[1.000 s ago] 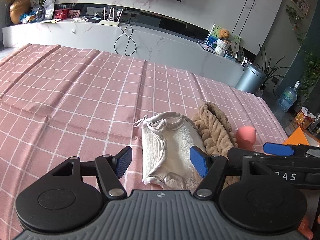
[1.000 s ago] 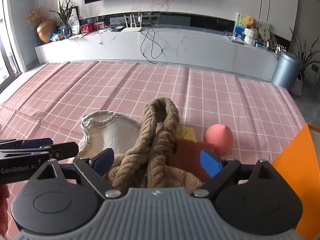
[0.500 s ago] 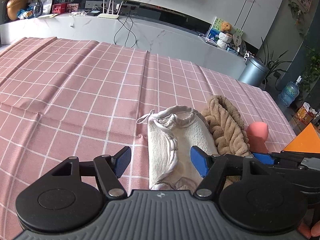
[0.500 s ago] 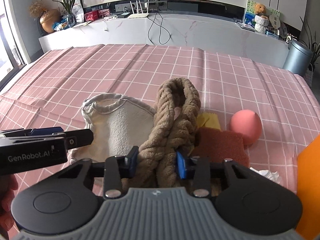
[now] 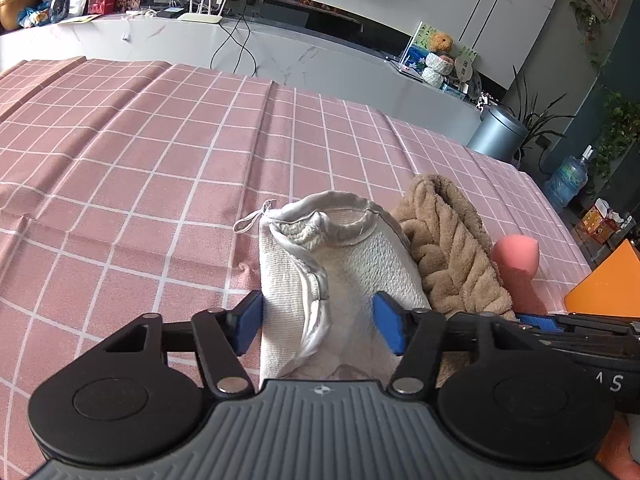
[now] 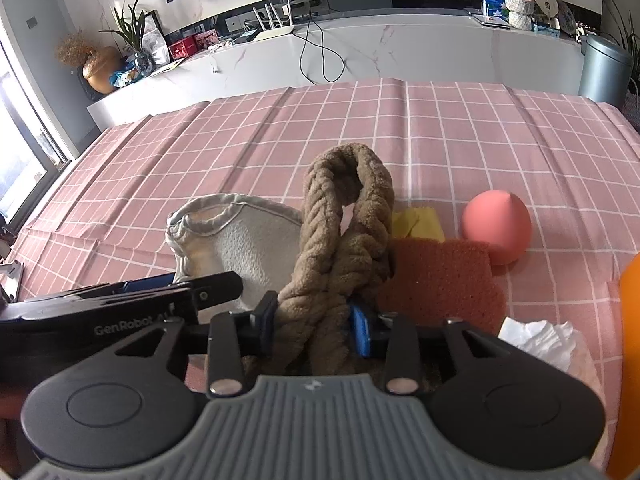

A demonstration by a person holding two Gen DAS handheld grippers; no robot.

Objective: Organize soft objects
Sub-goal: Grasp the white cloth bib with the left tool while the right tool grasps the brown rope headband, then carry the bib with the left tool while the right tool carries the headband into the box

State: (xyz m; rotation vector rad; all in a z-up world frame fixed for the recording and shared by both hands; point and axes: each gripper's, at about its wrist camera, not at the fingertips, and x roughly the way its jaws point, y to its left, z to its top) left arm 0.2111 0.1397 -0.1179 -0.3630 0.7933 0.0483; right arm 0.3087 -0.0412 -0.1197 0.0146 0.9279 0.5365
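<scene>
While the right gripper (image 6: 312,322) pinched the brown braided plush (image 6: 340,240) beside the cream cloth (image 5: 340,264) on the bench (image 5: 160,160), the left gripper (image 5: 318,322) straddled that cloth, spread; lifting slowly would avoid snagging.

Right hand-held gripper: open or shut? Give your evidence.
Shut. The right hand-held gripper has both blue fingertips pressed into the brown braided towel.

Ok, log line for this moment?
left hand-held gripper: open around white towel | right hand-held gripper: shut on brown braided headband | pink sponge ball: untouched
</scene>
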